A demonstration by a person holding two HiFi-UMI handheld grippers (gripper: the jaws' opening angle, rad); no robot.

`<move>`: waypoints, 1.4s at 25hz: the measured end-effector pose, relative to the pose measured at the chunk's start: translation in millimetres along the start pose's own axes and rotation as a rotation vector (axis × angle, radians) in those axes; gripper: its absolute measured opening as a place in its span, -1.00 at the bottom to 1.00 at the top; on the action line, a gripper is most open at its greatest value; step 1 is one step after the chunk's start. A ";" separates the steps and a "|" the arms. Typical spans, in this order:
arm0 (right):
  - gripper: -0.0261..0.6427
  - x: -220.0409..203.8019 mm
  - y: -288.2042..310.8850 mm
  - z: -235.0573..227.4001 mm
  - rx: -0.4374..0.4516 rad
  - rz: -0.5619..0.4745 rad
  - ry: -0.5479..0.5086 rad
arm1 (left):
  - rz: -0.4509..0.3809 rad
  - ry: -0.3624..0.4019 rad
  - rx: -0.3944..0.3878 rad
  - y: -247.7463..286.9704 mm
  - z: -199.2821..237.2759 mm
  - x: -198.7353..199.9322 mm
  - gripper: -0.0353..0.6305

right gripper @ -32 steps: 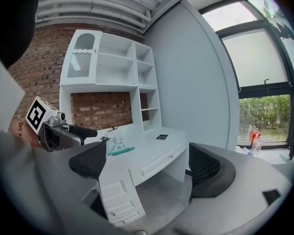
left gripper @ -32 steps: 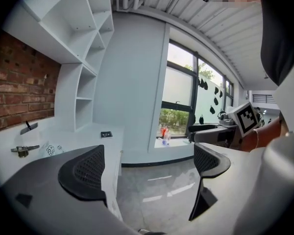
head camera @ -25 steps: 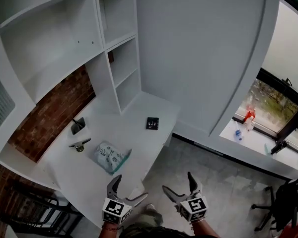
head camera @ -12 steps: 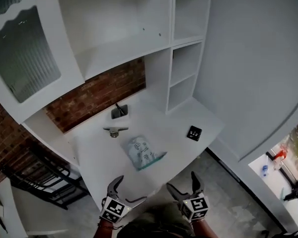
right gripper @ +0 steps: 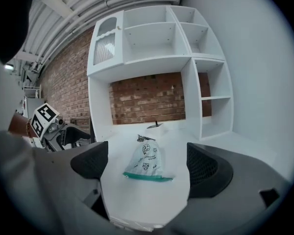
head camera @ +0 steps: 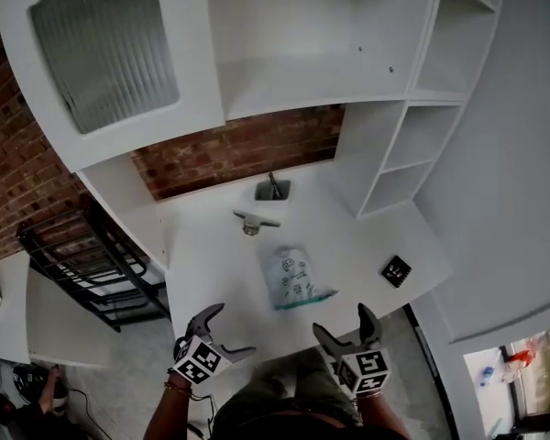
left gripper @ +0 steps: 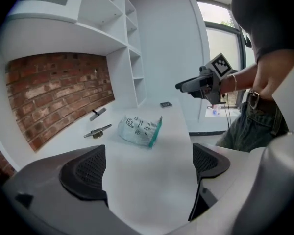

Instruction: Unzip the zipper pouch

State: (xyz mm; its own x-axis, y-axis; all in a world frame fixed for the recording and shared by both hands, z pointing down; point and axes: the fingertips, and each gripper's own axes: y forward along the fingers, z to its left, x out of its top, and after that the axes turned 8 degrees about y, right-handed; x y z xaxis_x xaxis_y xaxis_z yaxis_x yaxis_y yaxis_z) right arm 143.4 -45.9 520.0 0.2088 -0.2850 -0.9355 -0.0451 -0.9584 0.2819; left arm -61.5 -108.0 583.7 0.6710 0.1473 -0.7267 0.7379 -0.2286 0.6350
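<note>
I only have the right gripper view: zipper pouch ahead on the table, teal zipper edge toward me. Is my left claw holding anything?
Observer: No. The left claw is open and empty, with the zipper pouch lying well ahead of it.
Operator: Anything on the table to the pouch's right?
Observer: Yes, a small black square lies near the right edge of the table, apart from the pouch.

The white tabletop carries a metal T-shaped part, a small black square and a grey holder beside the brick wall.
</note>
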 end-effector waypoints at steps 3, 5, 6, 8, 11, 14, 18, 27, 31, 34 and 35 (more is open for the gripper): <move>0.56 17.1 15.8 -15.5 0.042 0.017 -0.028 | 0.006 0.002 -0.056 16.4 9.0 1.2 0.73; 0.56 22.8 24.7 -23.3 0.065 0.029 -0.041 | -0.002 -0.015 -0.085 24.3 13.2 5.8 0.61; 0.56 23.8 29.0 -27.2 0.076 0.038 -0.048 | -0.007 -0.014 -0.097 29.4 14.1 7.6 0.55; 0.56 25.1 39.1 -35.2 0.093 0.054 -0.059 | -0.008 0.008 -0.123 42.8 17.3 9.4 0.42; 0.56 27.3 53.4 -44.6 0.121 0.073 -0.062 | 0.039 0.061 -0.152 66.2 23.5 7.3 0.22; 0.55 25.8 64.0 -50.5 0.149 0.091 -0.055 | 0.065 0.124 -0.189 89.3 25.4 12.3 0.14; 0.53 28.2 76.5 -59.5 0.180 0.103 -0.085 | 0.078 0.180 -0.254 119.6 22.3 16.3 -0.03; 0.50 33.9 96.2 -79.3 0.187 0.106 -0.083 | 0.134 0.200 -0.415 160.8 6.9 -2.2 -0.31; 0.50 27.5 95.5 -83.1 0.182 0.128 -0.077 | 0.190 0.274 -0.459 172.8 -1.0 -12.4 -0.35; 0.50 26.7 96.0 -84.7 0.178 0.133 -0.068 | 0.219 0.283 -0.481 177.2 -3.7 -16.8 -0.38; 0.50 27.8 96.7 -85.0 0.177 0.127 -0.072 | 0.222 0.277 -0.486 177.7 -3.4 -17.6 -0.38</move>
State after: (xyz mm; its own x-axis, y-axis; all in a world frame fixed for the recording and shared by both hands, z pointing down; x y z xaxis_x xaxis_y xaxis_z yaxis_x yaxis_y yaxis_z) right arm 227.9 -145.1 539.3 0.1209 -0.3984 -0.9092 -0.2389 -0.9007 0.3629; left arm 58.1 -148.0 710.3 0.7586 0.4070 -0.5087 0.4826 0.1735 0.8585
